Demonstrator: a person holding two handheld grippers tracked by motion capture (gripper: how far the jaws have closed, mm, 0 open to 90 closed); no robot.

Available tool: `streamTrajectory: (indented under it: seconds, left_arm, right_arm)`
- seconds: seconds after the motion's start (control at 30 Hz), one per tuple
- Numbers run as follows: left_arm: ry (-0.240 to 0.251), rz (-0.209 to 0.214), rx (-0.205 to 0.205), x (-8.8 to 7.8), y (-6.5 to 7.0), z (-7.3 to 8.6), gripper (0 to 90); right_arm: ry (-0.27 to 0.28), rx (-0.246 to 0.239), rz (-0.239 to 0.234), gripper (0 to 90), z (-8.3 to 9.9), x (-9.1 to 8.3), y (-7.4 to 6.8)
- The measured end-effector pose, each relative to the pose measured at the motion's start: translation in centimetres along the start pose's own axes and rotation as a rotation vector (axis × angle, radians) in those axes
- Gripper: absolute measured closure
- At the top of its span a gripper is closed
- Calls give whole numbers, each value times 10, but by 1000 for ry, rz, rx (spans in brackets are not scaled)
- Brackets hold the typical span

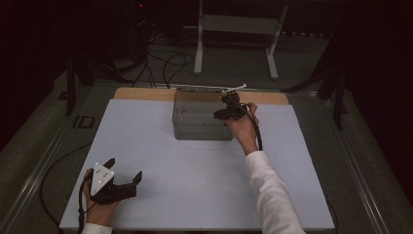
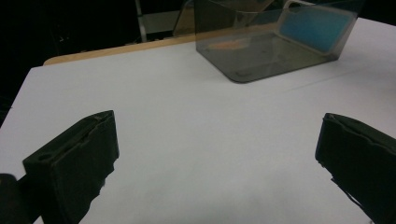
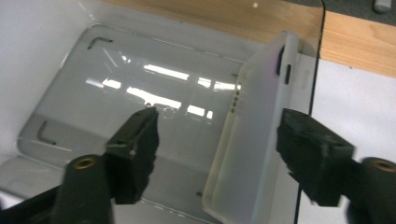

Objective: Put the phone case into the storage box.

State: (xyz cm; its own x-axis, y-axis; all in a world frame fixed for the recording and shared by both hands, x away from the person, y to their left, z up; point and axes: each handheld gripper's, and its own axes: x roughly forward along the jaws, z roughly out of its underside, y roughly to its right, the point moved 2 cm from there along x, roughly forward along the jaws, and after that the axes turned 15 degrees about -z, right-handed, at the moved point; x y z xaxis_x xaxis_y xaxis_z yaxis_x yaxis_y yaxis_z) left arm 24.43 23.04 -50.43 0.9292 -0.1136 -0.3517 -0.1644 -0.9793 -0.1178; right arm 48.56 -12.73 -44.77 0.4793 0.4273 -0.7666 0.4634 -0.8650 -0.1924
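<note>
We find a translucent phone case leaning inside the clear bin far across the table. Right tongs straddle it, apart; left tongs idle, apart. Light, flexible, slippery: grip its long edges.

I am seeing a white sheet lying over the worktop, whose wooden edge is showing along the far side. Beyond it, a white metal frame is standing on the grey floor, and dark cables are trailing across that floor near the worktop's far left corner.
</note>
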Motion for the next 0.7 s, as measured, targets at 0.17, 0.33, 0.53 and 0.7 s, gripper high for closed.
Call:
streamTrajectory:
  seconds: [0.17, 0.33, 0.53, 0.7]
  left_arm:
    - [0, -1, -1, 0, 0, 0, 3]
    - [-1, 0, 0, 0, 0, 0, 3]
    - [-5, 0, 1, 1, 1, 0, 3]
    - [-6, 0, -1, 1, 0, 0, 2]
  right_arm:
    - [25, -46, 2, 180, 6, -7, -4]
    - [70, -72, -24, 143, 18, -17, -3]
    - [138, -86, -67, 128, 37, -29, -1]
    - [175, -110, -97, 124, 55, -41, 2]
